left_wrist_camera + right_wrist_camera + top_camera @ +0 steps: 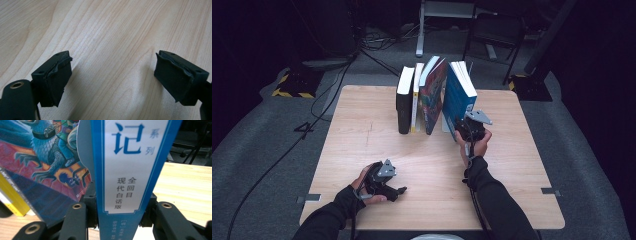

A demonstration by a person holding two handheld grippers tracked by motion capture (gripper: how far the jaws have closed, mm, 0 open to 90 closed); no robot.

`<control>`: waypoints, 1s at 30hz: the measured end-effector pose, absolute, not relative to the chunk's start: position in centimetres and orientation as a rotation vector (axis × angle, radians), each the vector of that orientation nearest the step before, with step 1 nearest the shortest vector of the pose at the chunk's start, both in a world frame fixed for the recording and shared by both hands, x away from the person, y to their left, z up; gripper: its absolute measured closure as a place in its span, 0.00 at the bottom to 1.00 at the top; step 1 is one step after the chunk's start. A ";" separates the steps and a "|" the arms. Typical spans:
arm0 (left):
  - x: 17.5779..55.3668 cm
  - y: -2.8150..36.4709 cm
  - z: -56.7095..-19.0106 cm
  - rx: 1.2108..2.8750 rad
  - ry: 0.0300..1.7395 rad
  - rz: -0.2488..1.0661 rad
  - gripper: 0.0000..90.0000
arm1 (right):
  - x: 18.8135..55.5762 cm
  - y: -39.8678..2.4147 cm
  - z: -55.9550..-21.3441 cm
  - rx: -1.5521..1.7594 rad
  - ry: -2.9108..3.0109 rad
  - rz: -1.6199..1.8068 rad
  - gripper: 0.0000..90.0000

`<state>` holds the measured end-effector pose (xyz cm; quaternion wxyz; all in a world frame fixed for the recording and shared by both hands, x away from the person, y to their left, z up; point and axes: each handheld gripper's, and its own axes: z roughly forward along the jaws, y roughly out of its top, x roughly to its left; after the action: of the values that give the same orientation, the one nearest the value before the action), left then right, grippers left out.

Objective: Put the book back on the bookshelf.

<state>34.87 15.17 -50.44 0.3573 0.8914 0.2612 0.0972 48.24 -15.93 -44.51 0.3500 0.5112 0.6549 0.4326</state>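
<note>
The blue book (130,170) stands upright at centre frame in the high view, its white spine label reading 记, 系列 and 全回目 现代白话版. The right gripper (117,220) pinches its lower spine between both jaws. A colourful book (433,95) leans beside it. At lower left, the left gripper (112,80) rests on the bench (362,125), jaws spread, holding nothing.

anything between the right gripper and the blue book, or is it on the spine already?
Nothing visible in the way. The right gripper has its jaws on either side of the blue book, at the lower spine, pads against both covers. The colourful book leans just beside it, outside the jaws. The left gripper sits open on the table.
</note>
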 end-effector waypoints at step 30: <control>34.9 15.2 -50.4 2.301 0.673 0.251 0.16 | 46.6 -18.7 -46.4 1.125 1.956 1.120 0.64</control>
<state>34.86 15.17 -50.44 0.3574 0.8915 0.2607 0.0974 46.58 -18.69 -46.43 0.3061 0.4252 0.7392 0.4232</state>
